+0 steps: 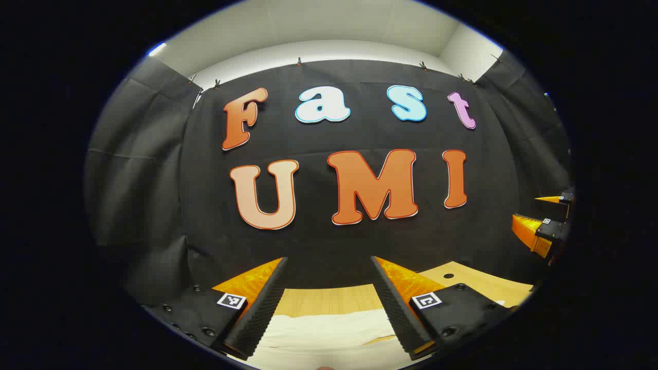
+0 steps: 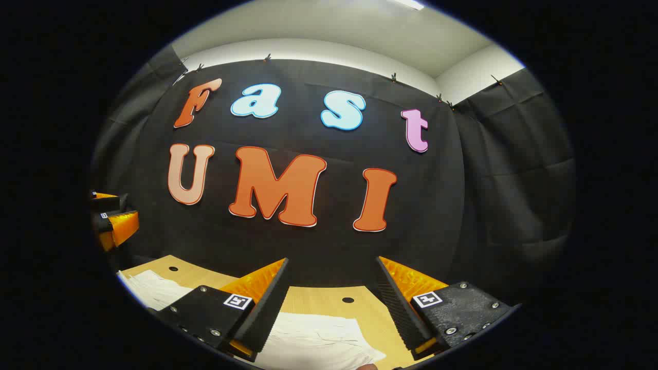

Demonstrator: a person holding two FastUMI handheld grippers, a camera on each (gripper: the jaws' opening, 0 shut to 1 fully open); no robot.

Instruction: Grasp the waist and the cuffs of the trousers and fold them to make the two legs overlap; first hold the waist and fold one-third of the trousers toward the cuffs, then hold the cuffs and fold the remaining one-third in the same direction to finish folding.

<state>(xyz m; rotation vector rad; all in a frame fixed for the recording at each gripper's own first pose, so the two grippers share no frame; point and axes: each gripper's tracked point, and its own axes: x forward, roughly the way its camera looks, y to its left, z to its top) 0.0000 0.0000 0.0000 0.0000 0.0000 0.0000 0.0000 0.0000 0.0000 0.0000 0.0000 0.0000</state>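
Note:
White trousers (image 1: 329, 329) lie flat on the wooden table (image 1: 478, 280), low in the left gripper view between my left gripper's fingers. My left gripper (image 1: 329, 264) hangs open above them with nothing in it. In the right gripper view the white trousers (image 2: 313, 341) spread below my right gripper (image 2: 331, 264), which is open and holds nothing; more of the cloth shows at the left. The right gripper (image 1: 545, 218) shows at the far right edge of the left gripper view, and the left gripper (image 2: 113, 216) at the far left edge of the right gripper view.
The wooden table (image 2: 329, 300) has small round holes (image 2: 348, 299) near its back edge. The black booth cloth stands close behind the table and wraps both sides. A white wall and ceiling rise above the cloth.

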